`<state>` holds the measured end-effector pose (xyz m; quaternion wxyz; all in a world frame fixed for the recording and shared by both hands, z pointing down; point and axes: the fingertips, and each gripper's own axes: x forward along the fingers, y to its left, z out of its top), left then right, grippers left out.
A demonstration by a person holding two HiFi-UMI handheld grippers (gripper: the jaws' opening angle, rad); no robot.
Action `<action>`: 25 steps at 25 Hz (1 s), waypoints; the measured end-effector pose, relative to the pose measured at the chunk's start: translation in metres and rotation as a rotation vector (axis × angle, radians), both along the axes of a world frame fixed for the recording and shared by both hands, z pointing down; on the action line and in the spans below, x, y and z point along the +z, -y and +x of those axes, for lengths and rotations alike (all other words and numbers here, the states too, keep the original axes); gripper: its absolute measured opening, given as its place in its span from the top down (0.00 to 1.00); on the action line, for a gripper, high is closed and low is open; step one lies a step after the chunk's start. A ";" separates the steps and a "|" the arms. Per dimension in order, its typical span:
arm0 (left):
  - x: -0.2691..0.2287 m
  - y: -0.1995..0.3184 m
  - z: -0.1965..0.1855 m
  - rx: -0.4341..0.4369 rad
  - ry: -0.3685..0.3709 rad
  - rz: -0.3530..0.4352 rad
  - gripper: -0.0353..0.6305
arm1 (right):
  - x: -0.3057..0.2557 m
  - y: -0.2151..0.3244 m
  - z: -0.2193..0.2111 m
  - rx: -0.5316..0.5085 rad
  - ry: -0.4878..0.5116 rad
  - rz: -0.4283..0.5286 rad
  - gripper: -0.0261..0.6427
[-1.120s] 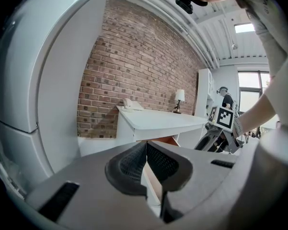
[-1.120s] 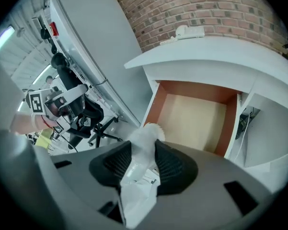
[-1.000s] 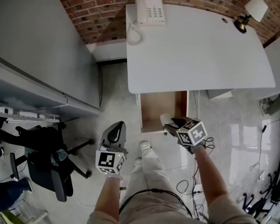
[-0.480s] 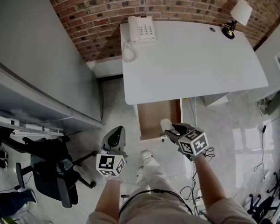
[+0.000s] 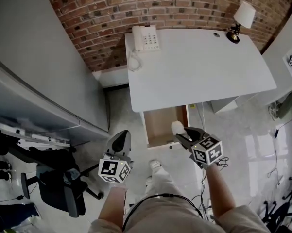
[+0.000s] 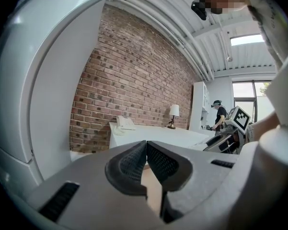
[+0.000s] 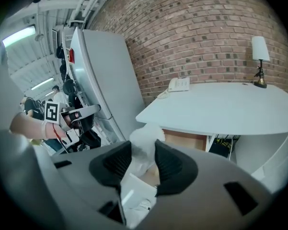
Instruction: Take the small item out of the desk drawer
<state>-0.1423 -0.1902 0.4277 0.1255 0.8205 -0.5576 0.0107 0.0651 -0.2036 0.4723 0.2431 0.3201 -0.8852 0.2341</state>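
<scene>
The desk drawer (image 5: pixel 161 125) stands pulled out from under the white desk (image 5: pixel 199 67), its wooden bottom showing. A small white crumpled item (image 5: pixel 177 128) is held above the drawer's front right corner, and my right gripper (image 5: pixel 181 134) is shut on it. In the right gripper view the white item (image 7: pixel 144 143) sits squeezed between the dark pads (image 7: pixel 175 166). My left gripper (image 5: pixel 120 141) hangs to the left of the drawer over the floor, shut with nothing in it. Its pads (image 6: pixel 129 166) meet in the left gripper view.
A white telephone (image 5: pixel 145 39) and a small lamp (image 5: pixel 242 17) stand at the desk's back edge by the brick wall (image 5: pixel 136 8). A large grey cabinet (image 5: pixel 34 67) fills the left. An office chair (image 5: pixel 58 183) is at lower left. Cables (image 5: pixel 218 159) lie on the floor at right.
The right gripper has lifted slightly and moved right with the white item. The head view has shifted, showing more of the brick wall. The left gripper stays put.
</scene>
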 end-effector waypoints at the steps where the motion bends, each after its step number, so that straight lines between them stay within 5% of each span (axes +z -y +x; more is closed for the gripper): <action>1: -0.003 -0.001 -0.001 -0.001 -0.002 0.004 0.94 | -0.003 -0.001 0.002 0.005 0.001 0.010 0.72; 25: -0.064 -0.015 -0.006 0.008 0.049 0.098 0.94 | -0.076 -0.004 0.011 0.065 0.056 0.202 0.72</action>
